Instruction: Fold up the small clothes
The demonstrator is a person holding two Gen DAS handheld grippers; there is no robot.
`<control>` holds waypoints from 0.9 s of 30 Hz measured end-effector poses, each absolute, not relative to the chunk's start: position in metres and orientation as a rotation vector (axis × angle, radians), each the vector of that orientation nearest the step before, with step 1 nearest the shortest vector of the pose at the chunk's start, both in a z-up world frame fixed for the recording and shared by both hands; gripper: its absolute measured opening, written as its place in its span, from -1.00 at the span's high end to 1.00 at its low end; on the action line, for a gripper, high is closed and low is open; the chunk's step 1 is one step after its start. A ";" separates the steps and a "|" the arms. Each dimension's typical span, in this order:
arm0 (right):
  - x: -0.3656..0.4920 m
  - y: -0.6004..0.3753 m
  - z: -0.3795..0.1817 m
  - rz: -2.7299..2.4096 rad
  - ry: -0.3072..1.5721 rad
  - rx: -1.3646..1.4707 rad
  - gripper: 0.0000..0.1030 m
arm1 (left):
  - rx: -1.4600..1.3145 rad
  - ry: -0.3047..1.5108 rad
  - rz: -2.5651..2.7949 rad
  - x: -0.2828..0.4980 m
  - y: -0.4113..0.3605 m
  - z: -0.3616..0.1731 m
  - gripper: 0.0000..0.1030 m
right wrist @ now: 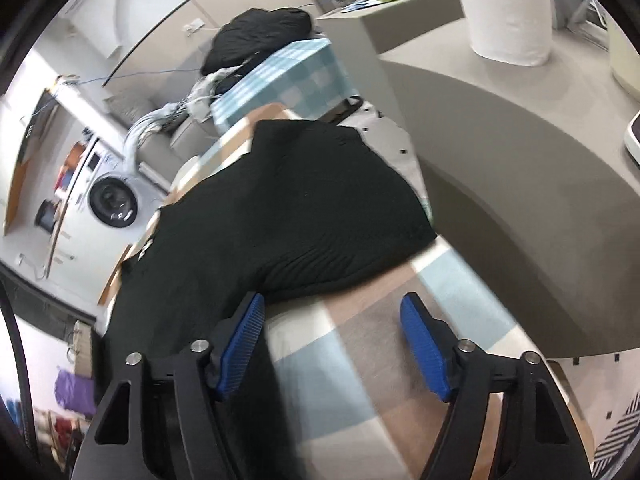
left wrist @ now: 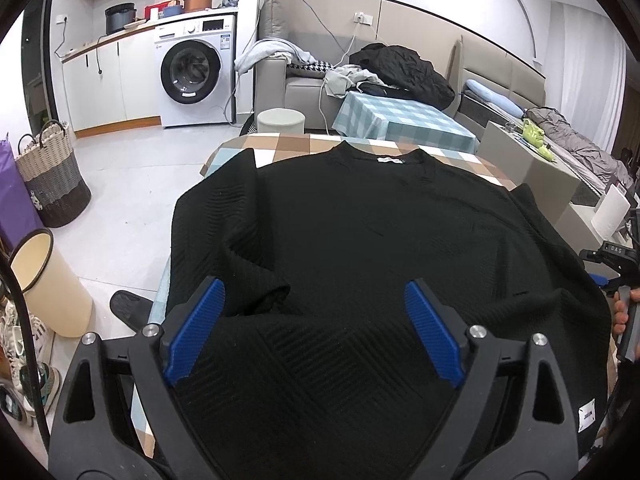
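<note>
A black knit sweater (left wrist: 360,240) lies spread on a table with a checked cloth (left wrist: 288,146), collar at the far end. Its left sleeve is folded in over the body. My left gripper (left wrist: 314,316) is open above the sweater's near hem, holding nothing. In the right wrist view the sweater (right wrist: 280,208) lies ahead and to the left on the checked cloth (right wrist: 360,360). My right gripper (right wrist: 332,328) is open and empty over bare cloth beside the sweater's right sleeve, its left finger at the fabric's edge.
A grey curved counter (right wrist: 500,184) with a paper roll (right wrist: 508,8) stands to the right of the table. A woven basket (left wrist: 52,176) and a cream bin (left wrist: 44,280) stand on the floor at left. A second checked table (left wrist: 400,120) and sofa with clothes lie beyond.
</note>
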State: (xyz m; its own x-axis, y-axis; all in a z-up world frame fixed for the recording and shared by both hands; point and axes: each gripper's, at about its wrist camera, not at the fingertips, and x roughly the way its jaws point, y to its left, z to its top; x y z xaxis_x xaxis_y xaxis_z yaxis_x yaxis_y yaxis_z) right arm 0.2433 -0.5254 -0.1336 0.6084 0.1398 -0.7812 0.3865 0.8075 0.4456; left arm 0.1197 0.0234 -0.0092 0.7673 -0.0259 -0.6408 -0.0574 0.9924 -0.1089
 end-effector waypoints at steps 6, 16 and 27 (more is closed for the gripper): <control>0.261 -0.531 -0.143 -0.198 0.925 0.596 -0.37 | -0.134 0.723 0.035 0.131 0.030 -0.023 -0.77; 0.291 -0.538 -0.144 -0.362 0.937 0.470 0.69 | -0.137 0.737 0.039 0.149 0.034 -0.036 -0.77; 0.297 -0.519 -0.092 -0.295 0.745 0.411 0.90 | -0.153 0.727 0.042 0.143 0.039 -0.036 -0.77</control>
